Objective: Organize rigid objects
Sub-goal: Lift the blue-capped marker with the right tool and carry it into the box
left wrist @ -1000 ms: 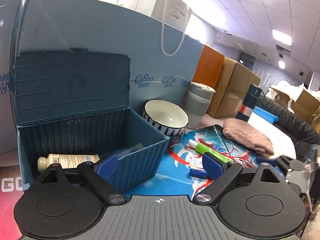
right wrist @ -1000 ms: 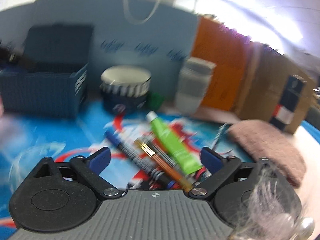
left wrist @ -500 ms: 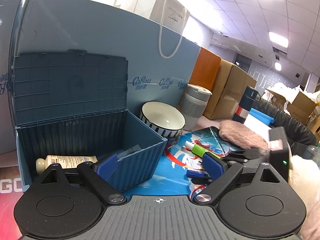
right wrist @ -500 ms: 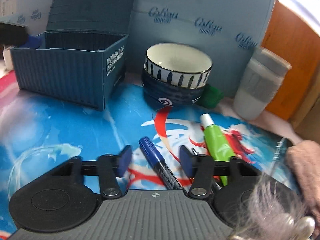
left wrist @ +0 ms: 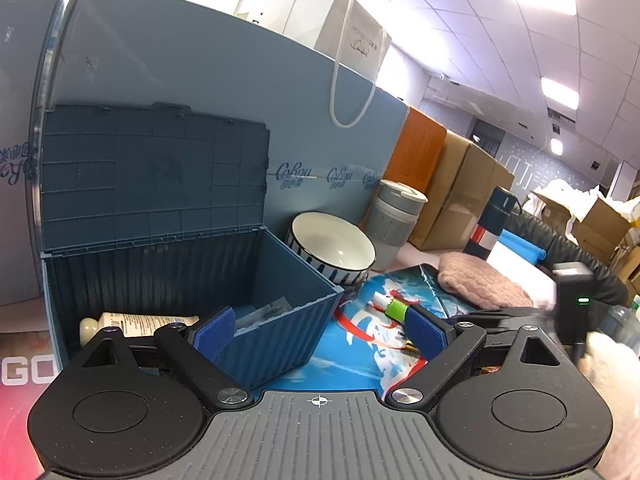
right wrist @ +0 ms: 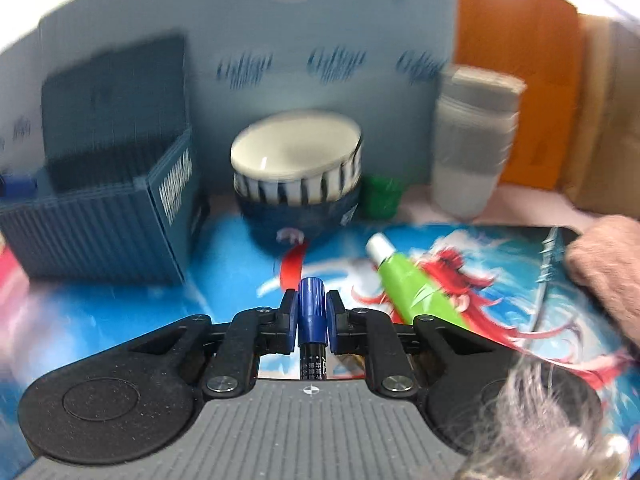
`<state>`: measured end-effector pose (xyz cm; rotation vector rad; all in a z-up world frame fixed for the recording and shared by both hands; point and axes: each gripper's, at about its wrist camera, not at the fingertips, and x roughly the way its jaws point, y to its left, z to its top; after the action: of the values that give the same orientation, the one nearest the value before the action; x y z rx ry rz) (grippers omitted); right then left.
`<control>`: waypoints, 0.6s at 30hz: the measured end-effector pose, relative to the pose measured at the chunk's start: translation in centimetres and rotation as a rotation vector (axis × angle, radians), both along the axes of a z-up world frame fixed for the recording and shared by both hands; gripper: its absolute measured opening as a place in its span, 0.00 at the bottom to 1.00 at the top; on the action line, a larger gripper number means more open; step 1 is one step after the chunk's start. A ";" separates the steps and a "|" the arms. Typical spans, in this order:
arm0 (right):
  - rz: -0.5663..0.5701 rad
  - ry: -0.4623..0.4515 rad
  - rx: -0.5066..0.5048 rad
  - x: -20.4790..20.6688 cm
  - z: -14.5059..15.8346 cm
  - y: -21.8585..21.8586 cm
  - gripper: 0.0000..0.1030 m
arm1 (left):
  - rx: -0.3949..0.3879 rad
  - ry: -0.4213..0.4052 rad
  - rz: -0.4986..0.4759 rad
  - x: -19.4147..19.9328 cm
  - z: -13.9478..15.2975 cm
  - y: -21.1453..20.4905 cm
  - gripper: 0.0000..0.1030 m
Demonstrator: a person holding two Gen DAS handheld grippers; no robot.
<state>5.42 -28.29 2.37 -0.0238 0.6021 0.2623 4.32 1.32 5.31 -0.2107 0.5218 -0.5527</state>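
My right gripper [right wrist: 312, 306] is shut on a blue-capped marker [right wrist: 312, 312] that points forward between the pads, just above the printed blue mat [right wrist: 120, 320]. A green tube [right wrist: 416, 288] with a white cap lies on the mat to its right. The dark blue storage box [left wrist: 276, 320] stands open at the left, lid up, with a cream lotion bottle [left wrist: 136, 323] inside. My left gripper [left wrist: 320, 330] is open and holds nothing, hovering at the box's near right corner. The green tube [left wrist: 394, 307] shows past its right finger.
Stacked striped bowls [right wrist: 298, 176] stand behind the mat, a small green object [right wrist: 380, 196] and a grey lidded cup [right wrist: 472, 140] to their right. A pink knitted cloth [right wrist: 608, 264] lies at the mat's right edge. A blue panel [left wrist: 200, 100] walls off the back.
My right gripper has gone from wide open over the pens and tube to shut on the blue marker and lifted it slightly. The left gripper has stayed put.
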 end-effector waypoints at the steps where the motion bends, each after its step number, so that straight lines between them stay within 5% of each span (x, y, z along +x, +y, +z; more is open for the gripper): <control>1: -0.015 -0.025 0.013 -0.8 0.7 0.1 0.13 | -0.003 -0.002 0.003 0.0 0.1 0.1 0.91; 11: -0.041 -0.296 0.173 -6.6 8.5 2.2 0.13 | -0.081 -0.038 0.127 -0.3 1.2 4.1 0.91; 18: 0.019 -0.350 0.412 -4.1 11.5 6.1 0.13 | -0.175 -0.016 0.294 0.1 1.0 9.2 0.93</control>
<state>1.28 -22.15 13.83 0.3163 0.1922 0.3873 4.41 10.54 6.32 -0.4416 0.4178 -0.3126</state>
